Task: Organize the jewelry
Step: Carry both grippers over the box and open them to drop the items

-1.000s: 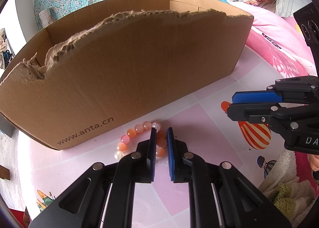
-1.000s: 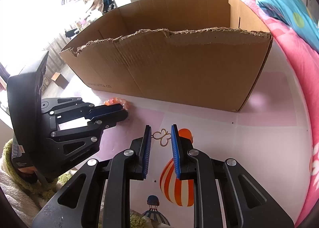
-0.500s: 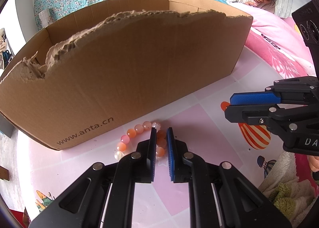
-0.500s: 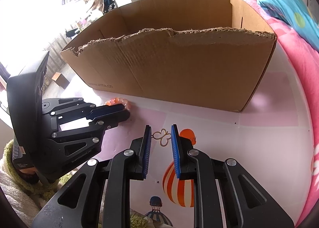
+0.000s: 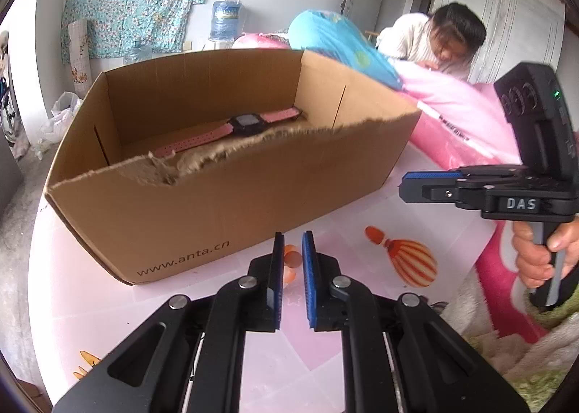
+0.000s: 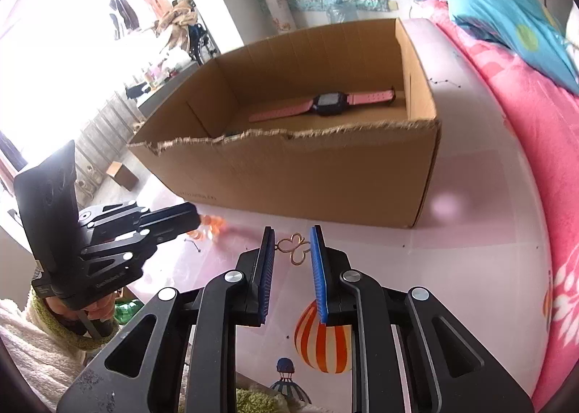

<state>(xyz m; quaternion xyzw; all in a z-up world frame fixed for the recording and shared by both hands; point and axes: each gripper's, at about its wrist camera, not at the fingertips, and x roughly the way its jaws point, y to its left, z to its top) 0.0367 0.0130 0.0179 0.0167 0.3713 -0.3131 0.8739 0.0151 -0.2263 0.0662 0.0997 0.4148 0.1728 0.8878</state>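
With both pieces already clear of the pink bench (image 5: pixel 362 217), the risk now lies in the carry over the box wall. The left gripper (image 5: pixel 290 257) has its jaws closed on the string of round orange and pale pink beads (image 5: pixel 291 258), a bracelet that hangs partly below the blue pads; in the right wrist view its loose end dangles blurred beyond the jaw tips (image 6: pixel 211 223). The right gripper (image 6: pixel 291 250) has its jaws pinched on a thin gold wire ornament shaped like a butterfly loop (image 6: pixel 295 250), held only at its outer edges.

The open brown cardboard box (image 5: pixel 235 203) stands just ahead of both, and its near wall has a ragged torn rim (image 5: pixel 217 156). A pink-strapped watch with a black face (image 6: pixel 325 103) already lies on its floor.

I judge three hazards. The hanging beads could catch on the torn rim if the left hand crosses too low, tugging the strand out of the pads or snapping its cord. The gold ornament is thin and springy; squeezed at its edges, it may bend, or twist and flick free if the hold shifts. The two grippers are close side by side, so aiming for the same spot in the box could knock them together and shake something loose onto the bench.
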